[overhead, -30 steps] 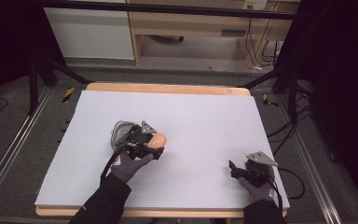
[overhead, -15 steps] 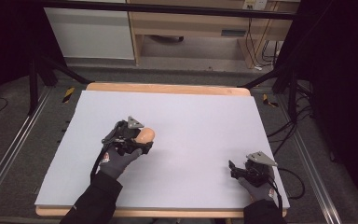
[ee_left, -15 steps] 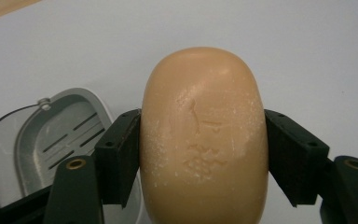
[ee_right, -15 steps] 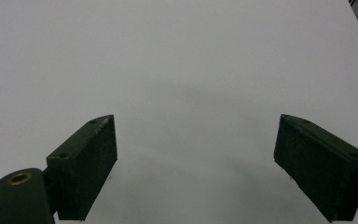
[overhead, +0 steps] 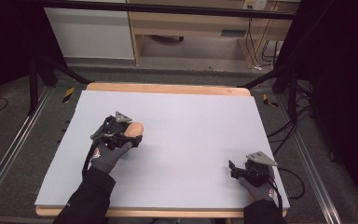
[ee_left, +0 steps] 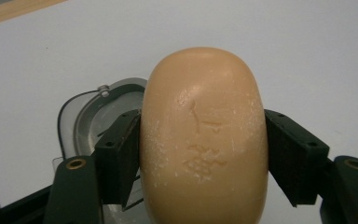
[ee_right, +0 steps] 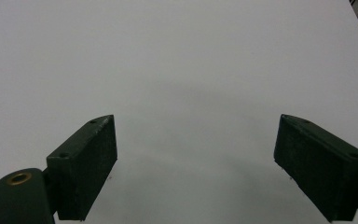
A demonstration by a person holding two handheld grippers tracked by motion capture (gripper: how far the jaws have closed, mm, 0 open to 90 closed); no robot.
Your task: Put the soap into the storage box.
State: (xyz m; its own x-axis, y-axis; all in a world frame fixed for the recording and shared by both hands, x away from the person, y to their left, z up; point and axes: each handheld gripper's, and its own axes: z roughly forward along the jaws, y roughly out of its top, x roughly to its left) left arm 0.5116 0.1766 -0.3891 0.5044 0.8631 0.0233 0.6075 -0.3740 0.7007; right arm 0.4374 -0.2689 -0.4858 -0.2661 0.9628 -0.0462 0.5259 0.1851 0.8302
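Note:
A tan oval bar of soap (ee_left: 204, 135) sits between the two black jaws of my left gripper (ee_left: 203, 128), which is shut on its sides. In the high view that gripper (overhead: 131, 136) is left of the table's middle, with the soap (overhead: 135, 128) at its tip. Beneath the soap, a grey oval dish-like object (ee_left: 86, 121) with a clear rim lies on the white surface. My right gripper (overhead: 235, 169) rests near the front right corner; its jaws (ee_right: 196, 135) stand wide open over bare white board.
A white board (overhead: 191, 121) covers a wooden table whose far edge (overhead: 168, 88) shows as a tan strip. Black frame legs and cables stand at both sides. A white cabinet and wooden shelving are on the floor beyond.
My left gripper has carried the soap leftward and a little farther from the front edge. The right gripper has stayed put.

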